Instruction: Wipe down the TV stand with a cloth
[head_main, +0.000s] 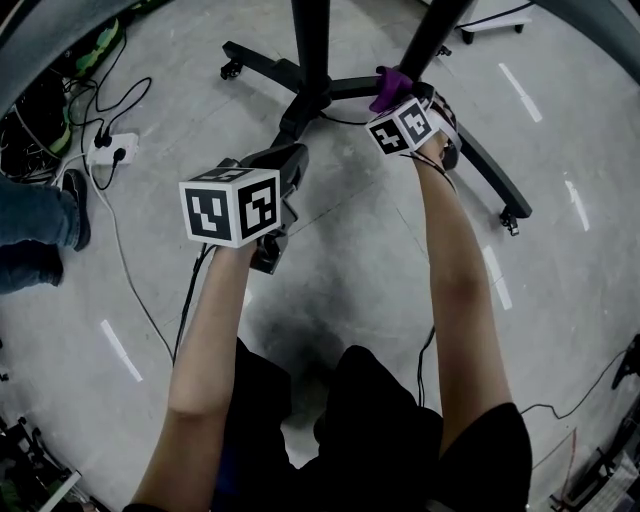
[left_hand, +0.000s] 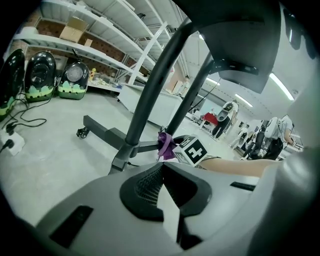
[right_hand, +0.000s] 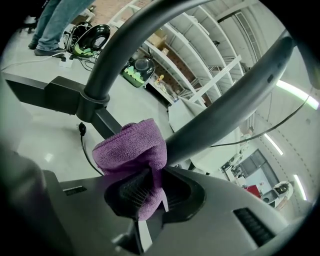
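A person's jeans leg and shoe (head_main: 45, 215) stand at the far left, well apart from the TV stand (head_main: 310, 85). A white power strip (head_main: 108, 150) lies between them and the stand, with black cables (head_main: 120, 100) trailing from it across the floor (head_main: 350, 265). The floor is smooth pale grey with a dull shine, and short bright streaks (head_main: 120, 350) lie on it on both sides of the stand.

In the left gripper view, long white shelves (left_hand: 100, 35) carrying cardboard boxes line the wall far to the left of the stand. Three rounded black and green carriers (left_hand: 72, 80) sit on the floor under them.

The left gripper (left_hand: 161, 169) hangs short of the stand's base. Its fingers are pressed together with nothing between them.

The stand is black. It has two poles rising from low legs that spread over the floor and end in small castors (head_main: 232, 70).

The right gripper (right_hand: 150, 177) is up against the stand's right-hand pole (right_hand: 225, 105). Its fingers pinch a folded purple cloth (right_hand: 131, 150). The cloth bulges out past the fingertips and touches that pole just above the base.

Beyond the stand to the right, the hall has more white racking (right_hand: 205, 65) and ceiling strip lights (left_hand: 280, 86). A few people (left_hand: 222, 117) stand far off.
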